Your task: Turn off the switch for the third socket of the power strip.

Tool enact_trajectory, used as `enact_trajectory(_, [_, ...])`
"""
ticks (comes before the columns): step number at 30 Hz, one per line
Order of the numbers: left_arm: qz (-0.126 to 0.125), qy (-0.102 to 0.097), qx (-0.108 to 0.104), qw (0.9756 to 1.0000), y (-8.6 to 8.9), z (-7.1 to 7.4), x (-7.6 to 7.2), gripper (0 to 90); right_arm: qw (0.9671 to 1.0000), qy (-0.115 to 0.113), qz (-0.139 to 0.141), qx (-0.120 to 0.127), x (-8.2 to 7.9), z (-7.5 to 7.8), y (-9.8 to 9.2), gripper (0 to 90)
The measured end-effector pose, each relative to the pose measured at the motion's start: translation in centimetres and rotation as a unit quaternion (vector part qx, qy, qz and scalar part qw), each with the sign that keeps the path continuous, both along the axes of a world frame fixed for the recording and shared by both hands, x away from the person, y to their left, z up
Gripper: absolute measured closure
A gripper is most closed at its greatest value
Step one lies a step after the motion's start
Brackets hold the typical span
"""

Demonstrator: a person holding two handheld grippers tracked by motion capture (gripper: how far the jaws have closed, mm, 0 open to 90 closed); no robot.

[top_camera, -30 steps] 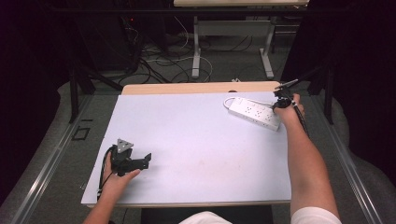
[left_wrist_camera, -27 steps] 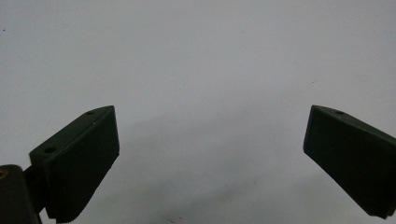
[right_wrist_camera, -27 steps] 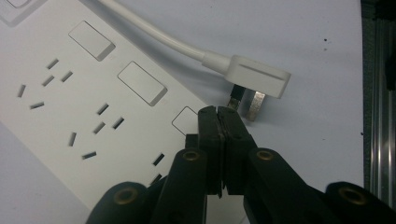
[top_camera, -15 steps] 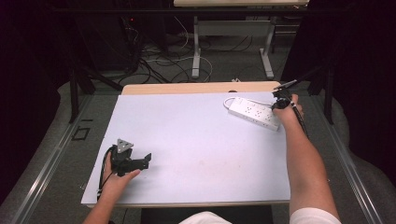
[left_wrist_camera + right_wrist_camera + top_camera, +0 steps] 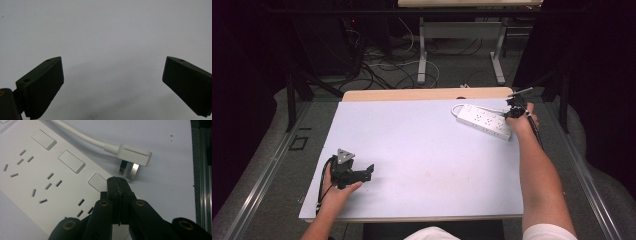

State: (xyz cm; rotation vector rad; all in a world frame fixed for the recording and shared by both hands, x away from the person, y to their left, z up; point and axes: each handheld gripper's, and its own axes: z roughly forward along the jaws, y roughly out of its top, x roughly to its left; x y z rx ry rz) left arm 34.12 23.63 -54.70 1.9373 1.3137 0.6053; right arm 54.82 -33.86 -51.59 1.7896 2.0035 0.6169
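resting above an unlabelled white power strip, right claw sits closed, empty; left claw gapes wide.

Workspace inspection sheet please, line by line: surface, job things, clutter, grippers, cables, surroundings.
Surface: white table top, bare across the middle.
Job's things: white power strip lying flat at the far right; its white plug lies unplugged beside it, prongs showing.
Clutter: nothing seen.
Grippers: left gripper jaws wide apart over bare table; right gripper jaws closed together, tip over the strip's near switch, holding nothing.
Cables: strip's white cord; tangled leads on the floor.
Surroundings: dark room, desk legs beyond.
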Motion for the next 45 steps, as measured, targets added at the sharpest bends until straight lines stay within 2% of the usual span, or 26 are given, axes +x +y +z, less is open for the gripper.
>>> enact_trajectory(5, [0.000,0.000,0.000,1.0000,0.00,-0.01,0.00,3.3,1.0000,0.001,0.001,0.003,-0.03,0.03,-0.03,90.0])
enact_trajectory(15, [-0.001,-0.001,0.000,1.0000,-0.03,0.01,-0.01,3.3,0.9999,-0.003,0.004,-0.011,-0.05,0.04,0.20,88.8])
enact_trajectory(23, [-0.001,-0.001,0.000,1.0000,-0.02,0.03,-0.01,3.3,1.0000,-0.002,-0.001,-0.002,-0.08,0.11,-0.08,85.2])
enact_trajectory(26, [-0.001,-0.001,0.001,1.0000,-0.02,0.02,0.00,3.3,0.9999,-0.008,-0.005,-0.007,-0.11,0.08,-0.05,84.4])
enact_trajectory(27, [-0.001,-0.001,0.000,1.0000,-0.02,0.02,0.00,3.3,0.9999,-0.008,-0.004,-0.007,-0.11,0.09,-0.06,83.9])
enact_trajectory(28, [-0.001,-0.001,0.000,1.0000,-0.02,0.02,0.00,3.3,0.9999,0.007,-0.001,-0.009,-0.15,0.32,-0.13,83.6])
enact_trajectory(29, [-0.001,-0.001,0.000,1.0000,-0.02,0.02,0.00,3.3,1.0000,-0.002,0.000,-0.004,-0.11,0.15,-0.12,83.3])
enact_trajectory(32, [-0.001,0.000,0.000,1.0000,-0.03,0.01,0.00,3.3,1.0000,0.002,0.001,-0.006,-0.13,0.22,-0.16,82.2])
enact_trajectory(45, [0.000,-0.001,-0.001,1.0000,0.00,-0.01,0.06,3.3,0.9999,-0.008,0.002,-0.009,-0.28,0.63,-0.51,78.1])
